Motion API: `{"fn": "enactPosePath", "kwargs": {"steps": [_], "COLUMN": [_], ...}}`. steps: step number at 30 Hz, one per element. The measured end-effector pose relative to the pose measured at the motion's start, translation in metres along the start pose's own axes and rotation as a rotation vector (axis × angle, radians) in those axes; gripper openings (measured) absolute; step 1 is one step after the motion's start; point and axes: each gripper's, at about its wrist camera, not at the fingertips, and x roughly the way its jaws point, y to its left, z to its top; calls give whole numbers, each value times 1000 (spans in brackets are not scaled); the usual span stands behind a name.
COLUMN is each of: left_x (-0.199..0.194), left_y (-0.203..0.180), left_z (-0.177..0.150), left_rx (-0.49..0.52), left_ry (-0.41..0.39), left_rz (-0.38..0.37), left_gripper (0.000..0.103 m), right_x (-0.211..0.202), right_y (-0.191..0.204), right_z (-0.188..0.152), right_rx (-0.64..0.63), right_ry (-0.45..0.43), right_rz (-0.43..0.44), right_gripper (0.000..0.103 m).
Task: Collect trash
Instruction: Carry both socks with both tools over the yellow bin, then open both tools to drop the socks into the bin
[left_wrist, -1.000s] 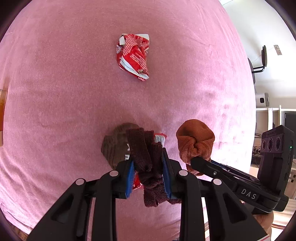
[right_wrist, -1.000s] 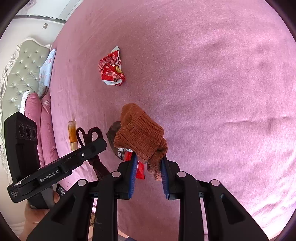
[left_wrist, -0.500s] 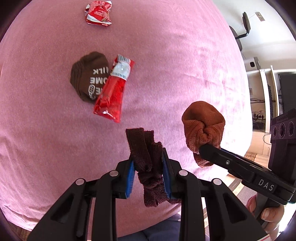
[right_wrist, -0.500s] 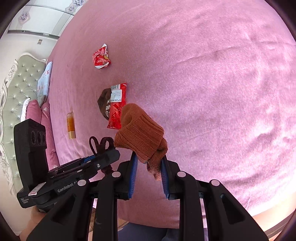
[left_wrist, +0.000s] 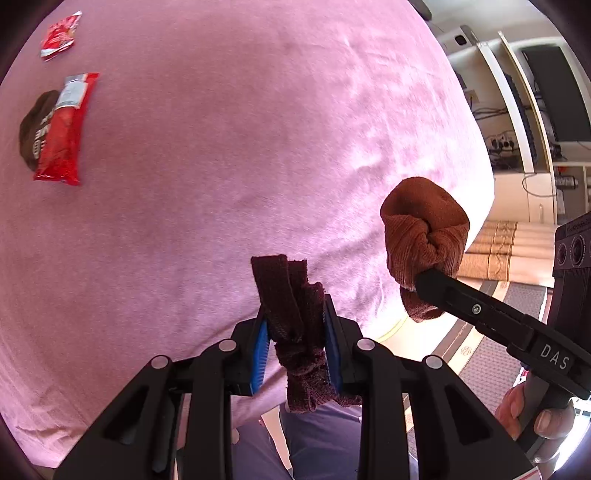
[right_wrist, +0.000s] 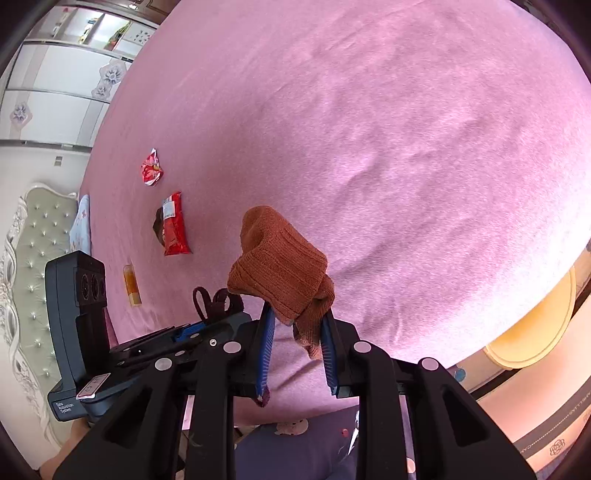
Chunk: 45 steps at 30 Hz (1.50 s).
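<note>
Gripping a dark brown sock (left_wrist: 295, 332), the left gripper (left_wrist: 295, 341) hangs above the pink bedspread (left_wrist: 240, 147); the right gripper (right_wrist: 295, 341), its arm marked "DAS", pinches a rust-orange sock (right_wrist: 280, 273). Beyond them a red wrapper (left_wrist: 61, 136) overlaps a brown sock (left_wrist: 31, 129) with unclear white lettering.

Pink bed (left_wrist: 258, 147) with red wrappers (left_wrist: 61, 129)

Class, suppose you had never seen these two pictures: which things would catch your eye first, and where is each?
First, the two socks held up over the pink bed: a dark maroon sock pinched in the left gripper, and a rust-orange sock in the right gripper. Then the red wrappers lying far off on the bed, one across a brown sock.
</note>
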Motion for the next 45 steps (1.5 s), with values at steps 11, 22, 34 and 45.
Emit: {"fn": "enactPosePath", "kwargs": {"steps": [11,22,34,45], "left_x": [66,131,182,198], "left_y": [-144,-245,-323,-337], "left_z": [-22,-52,-72,-79], "left_rx": [205,367,503,507], "left_ry": [108,208,276,307], "left_rz": [7,46,128,164], "left_gripper": [27,27,43,70], "right_x": [-83,-128,-142,-145], "right_y": [-140,-260,-337,-363], "right_z": [-33,-75,-106,-115], "right_rx": [189,386,551,611], "right_ry": [-82,-145,-162,-161], "right_rz": [-12,-1,23,29], "right_gripper": [23,23,34,47]}}
